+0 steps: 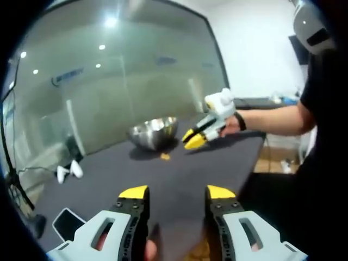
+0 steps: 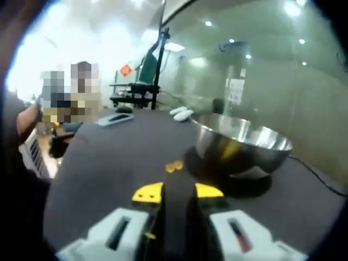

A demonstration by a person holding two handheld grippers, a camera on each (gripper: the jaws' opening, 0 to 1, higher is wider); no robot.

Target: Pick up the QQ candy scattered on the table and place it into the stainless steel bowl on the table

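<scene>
steel bowl [image 2: 242,144] on dark table [image 2: 109,157] | candy [image 2: 174,166] beside it | left gripper [image 1: 176,191] open | right gripper [image 2: 178,191] slightly parted, empty

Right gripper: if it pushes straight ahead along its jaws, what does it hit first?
Most likely the small orange candy lying on the dark table, just ahead of the right gripper. The steel bowl sits to the right of that line. Depth is uncertain.

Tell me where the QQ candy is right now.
The QQ candy lies on the dark table, just left of the stainless steel bowl in the right gripper view, ahead of the right gripper.
</scene>
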